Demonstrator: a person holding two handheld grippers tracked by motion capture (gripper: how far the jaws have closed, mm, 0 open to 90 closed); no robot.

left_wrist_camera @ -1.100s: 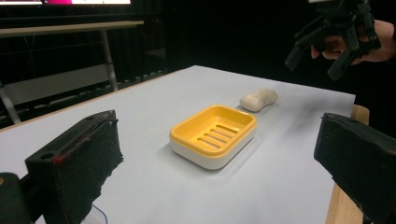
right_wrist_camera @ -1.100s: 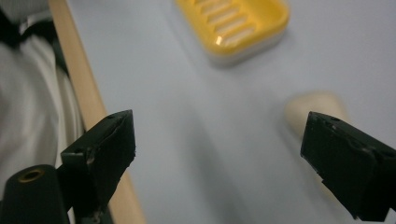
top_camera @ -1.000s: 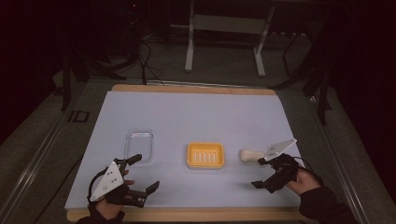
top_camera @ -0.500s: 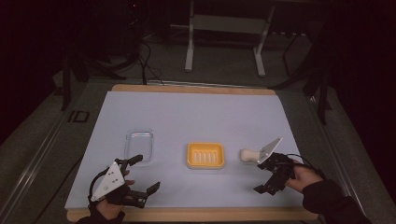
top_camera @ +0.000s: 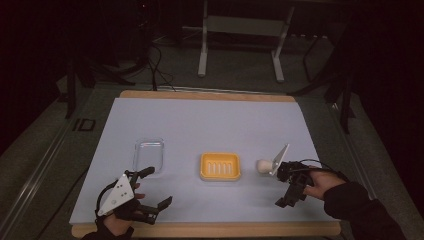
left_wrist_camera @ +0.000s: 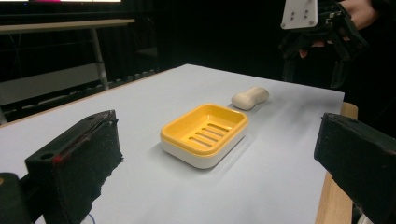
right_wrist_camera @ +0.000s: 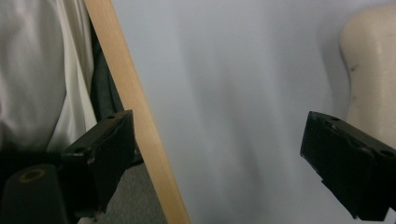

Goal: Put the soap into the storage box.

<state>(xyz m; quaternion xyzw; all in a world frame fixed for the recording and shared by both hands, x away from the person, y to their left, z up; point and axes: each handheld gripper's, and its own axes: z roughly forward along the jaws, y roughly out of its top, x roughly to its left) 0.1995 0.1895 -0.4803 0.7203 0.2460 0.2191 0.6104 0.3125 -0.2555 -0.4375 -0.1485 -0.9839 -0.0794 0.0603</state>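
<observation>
high view showed the worktop (top_camera: 210,120) carrying a yellow soap dish (top_camera: 220,166) at its middle, a clear lid (top_camera: 149,153) to its left and a pale soap bar (top_camera: 263,165) just right of the dish. right tool (top_camera: 286,182) hovered beside the soap, jaws spread wide, grasping nothing. left tool (top_camera: 152,189) sat near the front edge, likewise released and empty.

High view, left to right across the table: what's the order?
Left claw → clear lid → yellow soap dish → soap bar → right claw.
</observation>
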